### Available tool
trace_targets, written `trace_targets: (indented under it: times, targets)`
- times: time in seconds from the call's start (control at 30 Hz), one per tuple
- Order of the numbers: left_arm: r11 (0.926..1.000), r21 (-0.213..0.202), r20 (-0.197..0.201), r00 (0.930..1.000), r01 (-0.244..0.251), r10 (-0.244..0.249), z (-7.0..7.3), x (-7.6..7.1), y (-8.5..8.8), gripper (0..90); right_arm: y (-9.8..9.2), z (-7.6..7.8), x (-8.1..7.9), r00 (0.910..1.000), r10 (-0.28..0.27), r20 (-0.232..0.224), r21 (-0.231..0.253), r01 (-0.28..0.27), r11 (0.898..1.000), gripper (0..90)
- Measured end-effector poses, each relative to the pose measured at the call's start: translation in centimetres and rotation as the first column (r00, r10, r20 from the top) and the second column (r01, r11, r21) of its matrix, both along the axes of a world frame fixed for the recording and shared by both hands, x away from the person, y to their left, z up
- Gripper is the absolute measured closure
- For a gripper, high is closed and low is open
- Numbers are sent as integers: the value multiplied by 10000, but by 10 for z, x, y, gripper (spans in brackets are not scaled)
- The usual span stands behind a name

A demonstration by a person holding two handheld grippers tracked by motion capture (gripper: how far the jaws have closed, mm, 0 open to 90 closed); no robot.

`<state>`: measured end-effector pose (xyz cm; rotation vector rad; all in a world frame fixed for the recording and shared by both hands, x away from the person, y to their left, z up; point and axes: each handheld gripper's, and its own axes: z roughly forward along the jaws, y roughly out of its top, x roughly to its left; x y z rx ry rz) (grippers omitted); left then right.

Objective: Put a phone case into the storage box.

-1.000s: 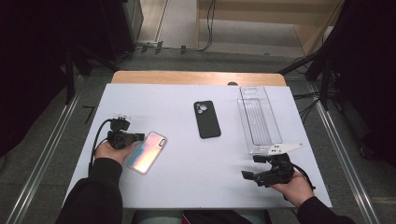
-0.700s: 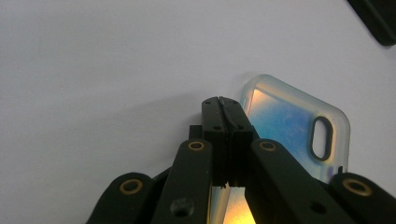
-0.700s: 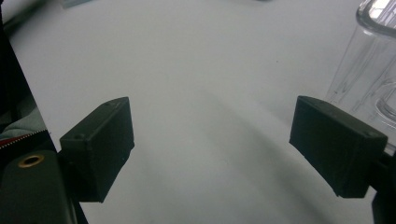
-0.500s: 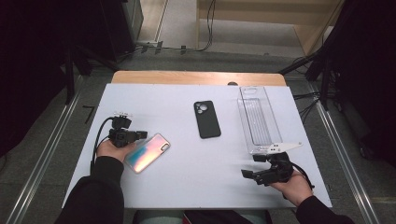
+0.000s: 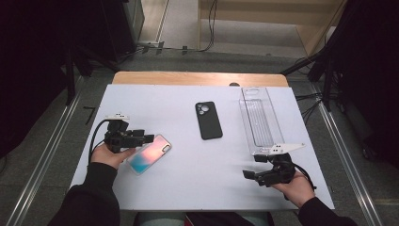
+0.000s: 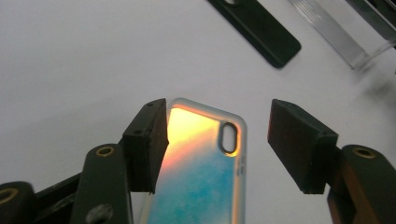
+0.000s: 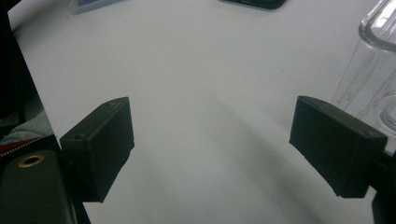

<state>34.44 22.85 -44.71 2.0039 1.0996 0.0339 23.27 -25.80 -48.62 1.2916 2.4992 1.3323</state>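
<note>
A: What is different at the left gripper (image 6: 217,140)?

B: Its jaws have just been opening; the iridescent phone case (image 6: 203,172) lies between them, no longer pinched; a gap shows beside one pad.

A: And the hand?

B: It has lifted slightly off the white table (image 5: 188,183).

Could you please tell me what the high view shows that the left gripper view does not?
High view alone: the person's two hands, the right gripper held open near the table's front edge, and the floor with cables beyond the table. Left gripper view alone: a close look along the left gripper, whose jaws have just been opening, with the iridescent phone case lying loose between them. Both: that case, the black phone case and the clear tray.
</note>
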Motion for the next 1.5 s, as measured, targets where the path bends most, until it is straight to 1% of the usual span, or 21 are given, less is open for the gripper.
trace_targets:
  times: [0.07, 0.1, 0.13, 0.17, 0.2, 0.23, 0.3, 0.33, 0.37, 0.4, 0.5, 0.6, 0.67, 0.7, 0.73, 0.83, 0.97, 1.13, 1.33, 1.43, 1.5]
  targets:
    - [9997, -147, 25, 9998, 213, -212, 2, -5, -2, 347, 0, 0, 0, 10000, 39, 9, 28, -39, 10000, 119]
    - [9992, -274, -30, 9995, 306, -307, 2, -8, -3, 346, 0, 0, 0, 10000, 51, 13, 40, -51, 10000, 119]
    - [9992, -274, -30, 9995, 306, -307, 2, -8, -3, 346, 0, 1, 0, 10000, 53, 13, 46, -53, 10000, 120]
    - [9979, -378, -111, 9985, 525, -530, 2, -14, -7, 346, 0, 1, 0, 10000, 51, -3, 50, -51, 10000, 120]
    - [9979, -378, -111, 9985, 525, -530, 2, -14, -7, 346, 0, 1, 0, 10000, 51, -3, 50, -51, 10000, 120]
    - [9964, -317, -131, 9968, 790, -795, 2, -20, -11, 346, 0, 0, 0, 10000, 70, -8, 53, -70, 10000, 120]
    - [9942, -292, -143, 9945, 1038, -1042, 1, -25, -14, 346, 0, 0, 0, 10000, 83, -8, 38, -83, 10000, 120]
    - [9942, -292, -143, 9945, 1038, -1042, 1, -25, -14, 345, 0, 0, 0, 10000, 83, -8, 38, -83, 10000, 120]
    - [9913, -303, -147, 9916, 1281, -1286, 2, -29, -17, 335, 0, 0, 0, 9999, 105, -26, 37, -105, 9999, 120]
    - [9896, -311, -138, 9899, 1405, -1409, 1, -32, -18, 315, 0, 1, -1, 9999, 107, -46, 48, -107, 9999, 119]
    - [9837, -562, -157, 9850, 1707, -1718, 1, -38, -19, 312, 0, 1, -3, 9999, 129, -34, 18, -129, 9999, 120]
    - [9781, -547, -169, 9793, 2006, -2018, 0, -44, -21, 313, -1, 1, -4, 9999, 113, -24, 54, -113, 9999, 120]
    - [9774, -555, -156, 9786, 2042, -2054, -1, -46, -21, 312, -1, 1, -4, 9999, 123, -19, 37, -123, 9999, 120]
    - [9733, -657, -156, 9751, 2199, -2213, -2, -50, -22, 307, -1, 1, -4, 9999, 102, -18, 29, -102, 9999, 120]
    - [9733, -657, -156, 9751, 2199, -2213, -2, -50, -22, 290, -1, 1, -4, 9999, 102, -18, 29, -102, 9999, 120]
    - [9686, -723, -42, 9711, 2378, -2388, -3, -56, -20, 285, -2, 1, -4, 10000, 78, -24, 25, -78, 10000, 120]
    - [9733, -657, -165, 9750, 2199, -2215, -7, -62, -16, 285, -2, 1, -4, 9999, 150, 8, -4, -150, 9999, 120]
    - [9736, -306, -316, 9734, 2260, -2270, -12, -65, -14, 286, -2, 1, -4, 9999, 108, -40, 25, -108, 9999, 119]
    - [9762, -315, -370, 9757, 2147, -2158, -13, -64, -12, 286, -1, 1, -3, 9998, 170, -43, -22, -170, 9999, 120]
    - [9824, -233, -537, 9810, 1854, -1865, -13, -63, -12, 287, -1, 1, -3, 9998, 169, -44, -30, -169, 9999, 119]
    - [9849, -101, -553, 9833, 1731, -1734, -12, -62, -11, 287, -1, 1, -3, 9998, 169, -47, -30, -169, 9999, 119]
